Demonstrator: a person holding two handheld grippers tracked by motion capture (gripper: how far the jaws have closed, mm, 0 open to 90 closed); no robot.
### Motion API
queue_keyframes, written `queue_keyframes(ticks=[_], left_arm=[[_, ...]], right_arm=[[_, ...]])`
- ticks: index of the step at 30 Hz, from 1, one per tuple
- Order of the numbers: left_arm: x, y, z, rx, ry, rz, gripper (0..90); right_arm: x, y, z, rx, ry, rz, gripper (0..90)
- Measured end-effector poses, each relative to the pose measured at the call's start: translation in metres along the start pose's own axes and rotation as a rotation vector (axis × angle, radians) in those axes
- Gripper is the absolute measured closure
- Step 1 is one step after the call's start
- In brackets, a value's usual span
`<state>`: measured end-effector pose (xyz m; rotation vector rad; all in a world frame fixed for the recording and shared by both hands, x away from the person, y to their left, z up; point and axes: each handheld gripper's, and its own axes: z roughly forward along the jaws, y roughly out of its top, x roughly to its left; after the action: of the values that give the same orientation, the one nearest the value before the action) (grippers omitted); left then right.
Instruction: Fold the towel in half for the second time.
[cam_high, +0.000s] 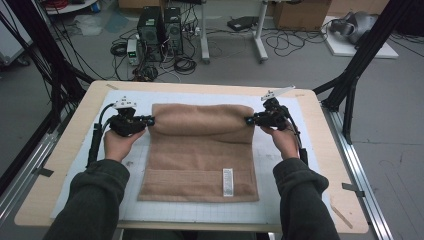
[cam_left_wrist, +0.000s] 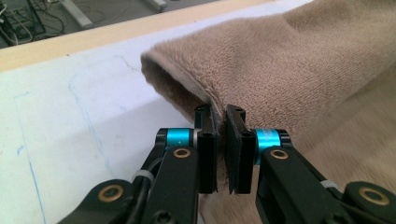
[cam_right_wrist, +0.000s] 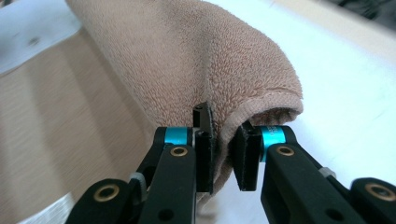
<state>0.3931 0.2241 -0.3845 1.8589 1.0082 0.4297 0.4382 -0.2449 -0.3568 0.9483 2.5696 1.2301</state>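
A tan towel (cam_high: 200, 155) lies at the centre of the high view, spread on a white gridded mat (cam_high: 280, 200) that covers most of a pale wooden table (cam_high: 320, 130). Its far part is lifted and curled over toward the person, forming a rounded roll across the upper middle of the frame, while the near part lies flat, with a small white label (cam_high: 227, 182) close to the lower edge, right of centre.

At the left end of the roll the left gripper (cam_high: 150, 120) has its jaws clenched on the towel's edge. In the left gripper view (cam_left_wrist: 220, 140) the two black pads are pressed nearly together at the lower centre of the frame with the towel's hem caught between them, and the open end of the roll arches up to the upper right.

At the right end the right gripper (cam_high: 248, 120) is likewise grasping the towel's edge. In the right gripper view (cam_right_wrist: 223, 144) the hem runs down between the jaws at the lower centre, a fold of cloth filling the gap, with the roll rising toward the upper left and the label (cam_right_wrist: 51, 212) blurred at the lower left corner.

The left hand (cam_high: 117, 142) and right hand (cam_high: 285, 141) come up from the bottom of the high view in dark sleeves (cam_high: 95, 200).

Beyond the table, at the top of the frame, the grey floor (cam_high: 300, 70) holds computer towers (cam_high: 160, 30) and loose cables (cam_high: 280, 40).
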Motion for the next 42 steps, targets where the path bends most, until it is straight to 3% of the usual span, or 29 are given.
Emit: queue_keyframes(ticks=[3, 8, 10, 13, 18, 20, 21, 23, 26, 32, 35, 37, 42], left_arm=[[-0.007, -0.012, -0.012, 0.003, -0.012, 0.021, 83.7], [-0.023, -0.034, -0.028, 0.035, -0.033, 0.091, 83.6], [-0.028, -0.042, -0.031, 0.072, -0.042, 0.115, 83.5], [-0.034, -0.058, -0.034, 0.091, -0.054, 0.122, 83.5], [-0.037, -0.08, -0.035, 0.11, -0.071, 0.089, 83.2], [-0.037, -0.083, -0.034, 0.117, -0.073, 0.087, 82.4], [-0.037, -0.083, -0.035, 0.115, -0.074, 0.084, 81.0], [-0.034, -0.083, -0.036, 0.119, -0.077, 0.075, 73.9], [-0.031, -0.08, -0.04, 0.134, -0.059, 0.066, 61.4], [-0.023, -0.06, -0.046, 0.11, -0.043, 0.052, 45.0], [-0.018, -0.047, -0.045, 0.097, -0.038, 0.05, 43.7], [-0.015, -0.039, -0.041, 0.095, -0.039, 0.049, 43.2], [-0.008, -0.028, -0.021, 0.106, -0.06, 0.006, 38.0]], right_arm=[[0.014, -0.005, -0.008, -0.025, 0.019, -0.024, 81.1], [0.034, -0.026, -0.013, 0.002, 0.066, -0.044, 81.1], [0.041, -0.04, -0.011, 0.012, 0.076, -0.045, 81.0], [0.048, -0.062, -0.005, 0.014, 0.099, -0.023, 80.9], [0.054, -0.09, 0.007, 0.033, 0.119, 0.008, 79.2], [0.053, -0.094, 0.011, 0.054, 0.116, 0.018, 68.8], [0.051, -0.095, 0.011, 0.042, 0.127, 0.022, 65.1], [0.05, -0.094, 0.009, 0.035, 0.09, 0.025, 52.6], [0.046, -0.091, 0.004, 0.024, 0.052, 0.034, 43.2], [0.038, -0.075, -0.012, -0.016, 0.006, 0.039, 35.8], [0.034, -0.06, -0.015, -0.018, -0.032, 0.015, 35.1], [0.03, -0.053, -0.013, -0.02, -0.018, 0.025, 35.1], [0.029, -0.047, 0.011, 0.031, 0.033, 0.008, 35.5]])
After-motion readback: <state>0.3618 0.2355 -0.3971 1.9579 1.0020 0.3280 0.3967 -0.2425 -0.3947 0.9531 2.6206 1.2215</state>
